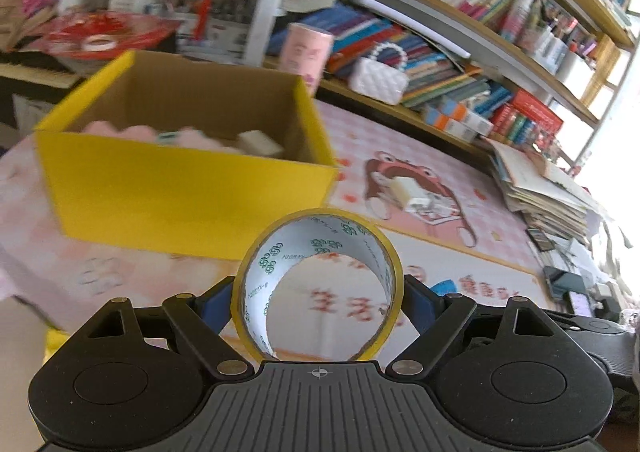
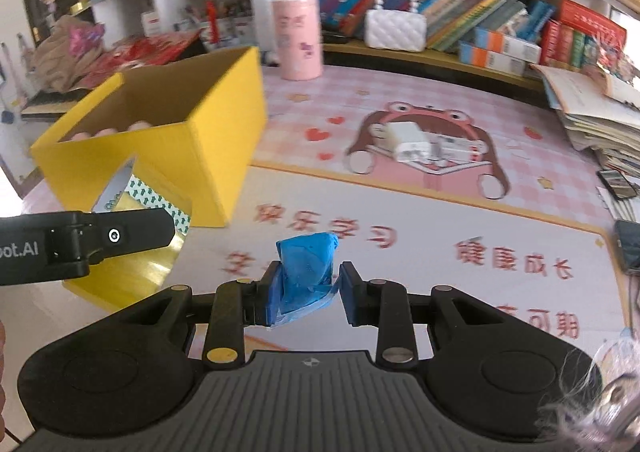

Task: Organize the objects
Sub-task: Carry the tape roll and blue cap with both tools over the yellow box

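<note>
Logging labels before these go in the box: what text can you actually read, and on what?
"ot.AI": white letters on the left gripper, cut off at the frame edge.
Desk mat: large red Chinese characters, upside down and motion-blurred; not readable.
Tape roll: green logos and small print on the inner core, too small.
Book spines: too blurred.

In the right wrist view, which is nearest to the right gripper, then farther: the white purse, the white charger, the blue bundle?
1. blue bundle, between the right gripper fingers.
2. white charger, on the mat, mid-distance.
3. white purse, on the shelf behind.
</note>
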